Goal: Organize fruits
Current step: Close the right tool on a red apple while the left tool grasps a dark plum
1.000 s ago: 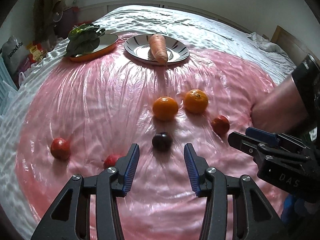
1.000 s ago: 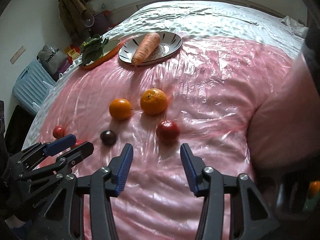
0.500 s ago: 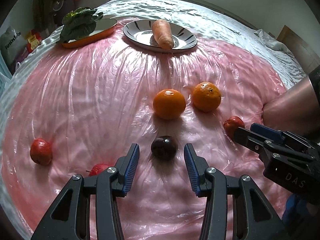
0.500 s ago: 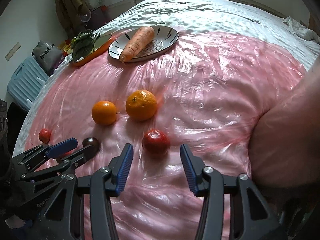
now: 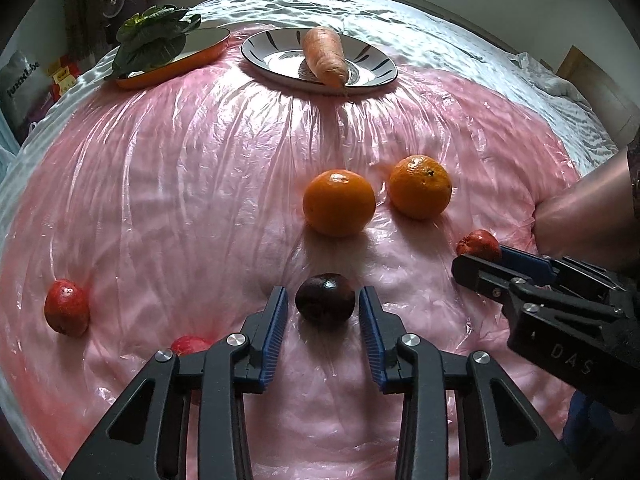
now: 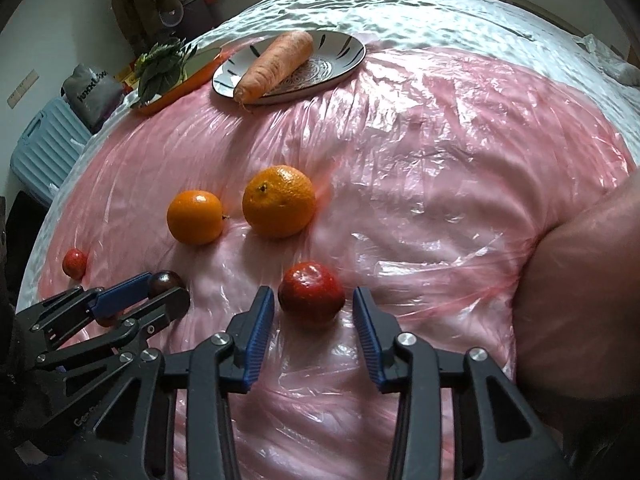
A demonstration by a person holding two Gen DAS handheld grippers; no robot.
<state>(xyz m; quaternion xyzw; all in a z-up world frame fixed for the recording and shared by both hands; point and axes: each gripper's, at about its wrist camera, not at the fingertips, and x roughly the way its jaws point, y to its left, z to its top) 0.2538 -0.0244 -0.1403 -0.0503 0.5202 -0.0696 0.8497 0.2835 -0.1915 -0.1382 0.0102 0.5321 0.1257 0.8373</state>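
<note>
My left gripper (image 5: 323,308) is open, its fingers on either side of a dark plum (image 5: 325,298) on the pink plastic sheet. My right gripper (image 6: 313,308) is open around a red fruit (image 6: 311,294). Two oranges (image 5: 338,203) (image 5: 420,186) lie just beyond. Two more red fruits (image 5: 66,307) (image 5: 189,345) lie at the left. In the right wrist view the plum (image 6: 165,281) sits between the left gripper's fingers (image 6: 120,300). In the left wrist view the red fruit (image 5: 478,244) sits at the right gripper's tips (image 5: 480,270).
A striped plate (image 5: 376,65) with a carrot (image 5: 323,54) and an orange dish (image 5: 176,68) with leafy greens (image 5: 154,42) stand at the far edge of the sheet. A blue suitcase (image 6: 44,144) and bags stand off the bed at the left.
Both grippers have moved forward and down. The plum now sits between the left fingers and the red fruit between the right fingers. Both stay open.
</note>
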